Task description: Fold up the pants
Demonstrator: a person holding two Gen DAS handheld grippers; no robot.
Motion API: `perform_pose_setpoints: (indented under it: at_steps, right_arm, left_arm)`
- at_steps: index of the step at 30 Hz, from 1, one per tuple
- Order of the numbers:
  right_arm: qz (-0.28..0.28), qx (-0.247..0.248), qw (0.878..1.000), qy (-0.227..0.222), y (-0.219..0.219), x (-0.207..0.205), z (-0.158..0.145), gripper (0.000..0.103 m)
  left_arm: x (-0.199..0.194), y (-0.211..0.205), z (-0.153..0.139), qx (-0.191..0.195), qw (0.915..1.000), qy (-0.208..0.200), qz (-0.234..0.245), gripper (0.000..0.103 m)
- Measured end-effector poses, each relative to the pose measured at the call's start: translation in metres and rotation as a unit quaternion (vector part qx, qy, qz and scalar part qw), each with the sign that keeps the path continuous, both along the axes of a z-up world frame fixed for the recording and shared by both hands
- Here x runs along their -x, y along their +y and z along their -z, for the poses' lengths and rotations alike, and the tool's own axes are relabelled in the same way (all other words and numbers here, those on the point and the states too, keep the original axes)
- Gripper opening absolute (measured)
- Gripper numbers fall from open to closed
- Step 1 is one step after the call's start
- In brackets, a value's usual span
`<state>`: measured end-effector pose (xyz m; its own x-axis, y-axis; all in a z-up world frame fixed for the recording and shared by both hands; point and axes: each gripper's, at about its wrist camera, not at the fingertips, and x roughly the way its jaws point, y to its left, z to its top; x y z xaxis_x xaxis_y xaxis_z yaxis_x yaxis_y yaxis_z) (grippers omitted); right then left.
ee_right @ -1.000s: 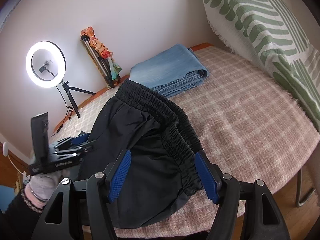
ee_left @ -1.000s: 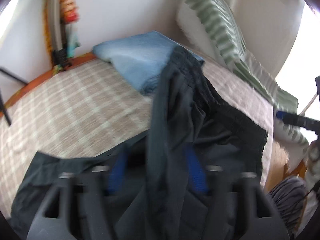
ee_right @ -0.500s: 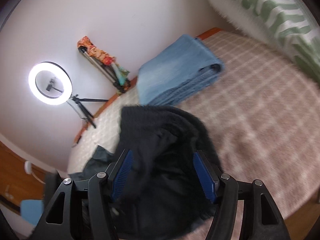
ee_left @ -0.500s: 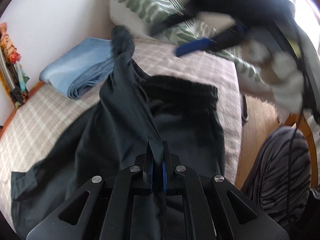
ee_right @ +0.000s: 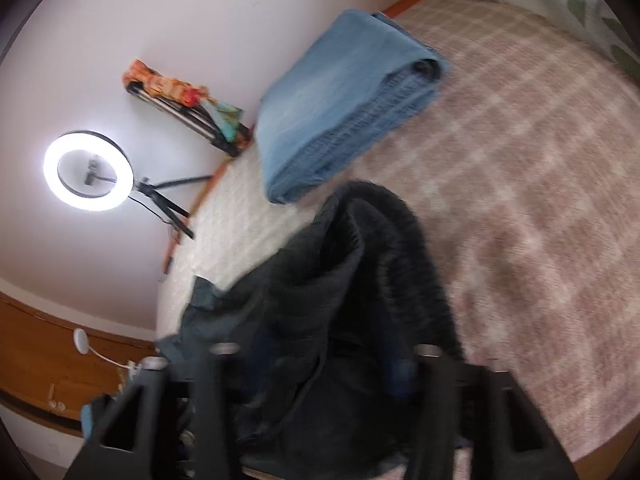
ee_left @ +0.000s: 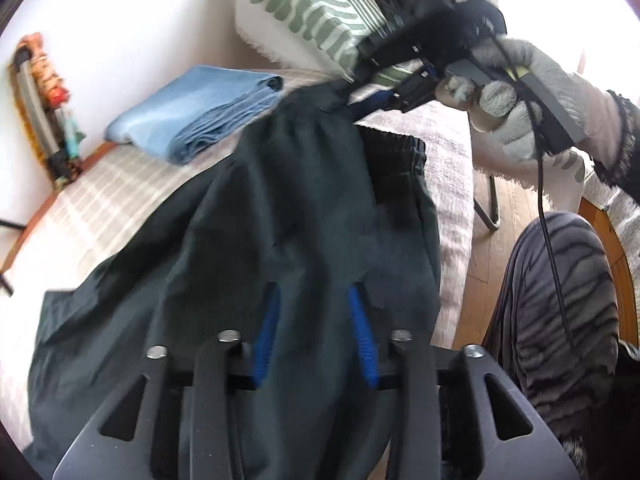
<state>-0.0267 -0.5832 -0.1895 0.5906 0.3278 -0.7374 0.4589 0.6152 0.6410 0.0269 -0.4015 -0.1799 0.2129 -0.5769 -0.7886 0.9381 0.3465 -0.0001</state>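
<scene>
Dark pants [ee_left: 280, 208] lie crumpled on the checked bed cover [ee_left: 100, 208]. My left gripper [ee_left: 314, 334] hangs low over them, its jaws opening; fabric drapes loosely between the blue pads [ee_left: 362, 336] without being pressed. A gloved hand [ee_left: 532, 96] holds my right gripper [ee_left: 360, 106] at the far side, where the waistband corner rises in a peak to its tips. In the right wrist view the pants [ee_right: 360, 260] bunch between the closing jaws of my right gripper [ee_right: 324, 360] and hide the pads.
Folded blue jeans [ee_left: 192, 116] [ee_right: 344, 100] rest near the wall. A green-striped pillow [ee_left: 304, 4] leans at the head. A lit ring light [ee_right: 88, 170] on a tripod stands beside the bed. A person's striped trouser leg [ee_left: 560, 300] is at the right edge.
The left jaws, pinched on a ridge of fabric half a second ago, have parted. The right gripper came down onto the waistband and its jaws narrowed on it.
</scene>
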Motion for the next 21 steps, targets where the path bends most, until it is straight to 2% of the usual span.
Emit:
perform_pose_setpoints:
  at_steps: [3, 5, 7, 8, 9, 10, 11, 12, 13, 14, 15, 16, 18, 21]
  right_arm:
    - [-0.017, 0.009, 1.000, 0.017, 0.000, 0.002, 0.003, 0.033]
    - [-0.023, 0.004, 1.000, 0.012, -0.001, 0.003, 0.001, 0.040]
    - [-0.020, 0.002, 1.000, 0.006, -0.003, 0.000, 0.000, 0.071]
    - [-0.019, 0.003, 1.000, 0.002, -0.003, -0.002, -0.001, 0.072]
    - [-0.018, 0.010, 1.000, 0.003, -0.003, -0.005, -0.001, 0.069]
    - [-0.019, 0.017, 1.000, 0.007, -0.002, -0.007, 0.000, 0.056]
    - [-0.021, 0.030, 0.999, 0.014, -0.001, -0.010, 0.000, 0.049]
    - [-0.024, 0.043, 0.998, 0.026, 0.001, -0.013, 0.001, 0.034]
    - [-0.028, 0.049, 0.998, 0.036, 0.003, -0.016, 0.002, 0.029]
    - [-0.027, 0.049, 0.998, 0.038, 0.002, -0.015, 0.002, 0.027]
    - [-0.024, 0.050, 0.998, 0.038, 0.002, -0.014, 0.001, 0.023]
    - [-0.022, 0.051, 0.998, 0.037, 0.002, -0.013, 0.000, 0.020]
    - [-0.016, 0.049, 0.998, 0.033, 0.001, -0.008, -0.005, 0.017]
    - [-0.008, 0.046, 0.999, 0.022, 0.002, -0.001, -0.016, 0.015]
  left_arm:
    - [0.002, 0.022, -0.001, -0.016, 0.9998, 0.014, 0.000, 0.046]
    - [0.006, 0.035, 0.003, -0.031, 0.9995, 0.009, -0.001, 0.048]
    - [0.012, 0.042, 0.010, -0.050, 0.9987, 0.004, 0.001, 0.048]
    - [0.015, 0.044, 0.016, -0.064, 0.9979, -0.008, 0.004, 0.048]
    - [0.017, 0.045, 0.020, -0.075, 0.9970, -0.019, 0.005, 0.048]
    - [0.018, 0.045, 0.026, -0.087, 0.9958, -0.029, 0.004, 0.048]
    - [0.018, 0.047, 0.030, -0.095, 0.9950, -0.032, 0.002, 0.048]
    - [0.017, 0.049, 0.033, -0.097, 0.9948, -0.030, 0.002, 0.049]
    - [0.016, 0.050, 0.034, -0.088, 0.9957, -0.026, 0.000, 0.048]
    - [0.016, 0.054, 0.033, -0.083, 0.9964, -0.018, 0.003, 0.040]
    - [0.015, 0.055, 0.032, -0.076, 0.9970, -0.008, 0.011, 0.009]
    - [0.014, 0.056, 0.030, -0.068, 0.9975, -0.007, 0.014, 0.002]
    - [0.013, 0.059, 0.027, -0.061, 0.9980, -0.014, 0.010, 0.003]
    - [0.006, 0.069, 0.015, -0.038, 0.9993, 0.001, 0.001, 0.003]
